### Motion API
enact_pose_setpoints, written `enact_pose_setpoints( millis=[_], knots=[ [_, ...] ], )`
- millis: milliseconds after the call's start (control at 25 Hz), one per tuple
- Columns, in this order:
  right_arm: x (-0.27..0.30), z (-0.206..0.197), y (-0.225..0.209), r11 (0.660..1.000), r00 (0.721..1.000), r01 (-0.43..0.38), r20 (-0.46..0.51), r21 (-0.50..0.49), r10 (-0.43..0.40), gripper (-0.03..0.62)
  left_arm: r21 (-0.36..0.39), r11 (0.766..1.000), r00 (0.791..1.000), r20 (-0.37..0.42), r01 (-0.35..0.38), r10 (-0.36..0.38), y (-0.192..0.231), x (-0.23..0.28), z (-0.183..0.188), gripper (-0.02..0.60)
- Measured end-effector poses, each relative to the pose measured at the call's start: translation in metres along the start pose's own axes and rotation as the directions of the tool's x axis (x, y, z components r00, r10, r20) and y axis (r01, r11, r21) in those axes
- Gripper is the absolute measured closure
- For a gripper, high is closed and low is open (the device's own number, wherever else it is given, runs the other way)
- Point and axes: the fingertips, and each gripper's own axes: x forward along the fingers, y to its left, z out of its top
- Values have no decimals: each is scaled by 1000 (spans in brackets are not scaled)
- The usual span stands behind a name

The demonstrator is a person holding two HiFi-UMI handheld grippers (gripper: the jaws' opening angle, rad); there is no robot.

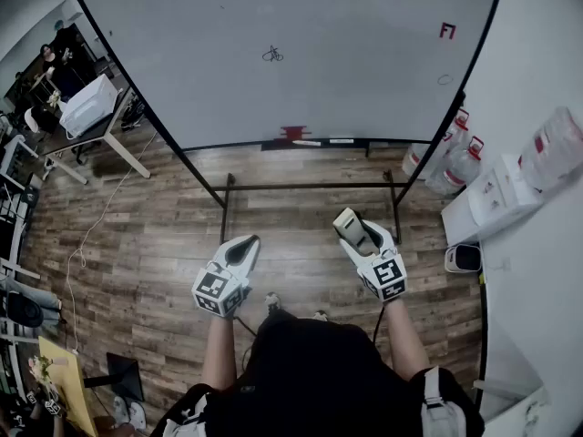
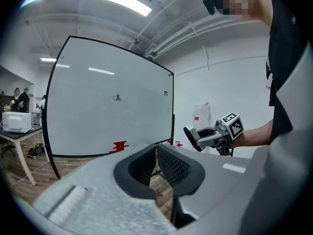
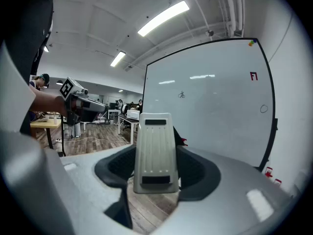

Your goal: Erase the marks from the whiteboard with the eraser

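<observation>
Eraser (image 3: 155, 151) clamped in right gripper (image 1: 363, 237), long axis along its jaws, whiteboard (image 1: 301, 25) well ahead, scribble (image 3: 181, 94) nearly dead ahead and up, red mark (image 3: 253, 76) and circle (image 3: 263, 108) further right; left gripper (image 1: 242, 248) closed, empty.

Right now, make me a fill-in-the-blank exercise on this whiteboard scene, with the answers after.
1. The right gripper is shut on the ____.
2. The left gripper, with its jaws together, holds ____.
3. On the whiteboard, the mark near the upper right corner in the head view is coloured ____.
4. The small scribble near the board's middle is coloured ____.
Missing words: eraser; nothing; red; black.
</observation>
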Motion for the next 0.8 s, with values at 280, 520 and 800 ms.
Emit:
enact_pose_setpoints(
  millis=[280,520,800],
  knots=[
    [1,-8,0,1000,1000,-12,-1,6,12,335,18,1000,1000,10,15,-16,0,2,-8,557],
    [1,-6,-1,1000,1000,-16,6,8,16,335,17,1000,1000,9,9,-9,1,2,-7,557],
    [7,0,-2,999,999,-38,22,20,37,335,29,1000,1000,9,-3,3,3,-1,-1,557]
  ],
)
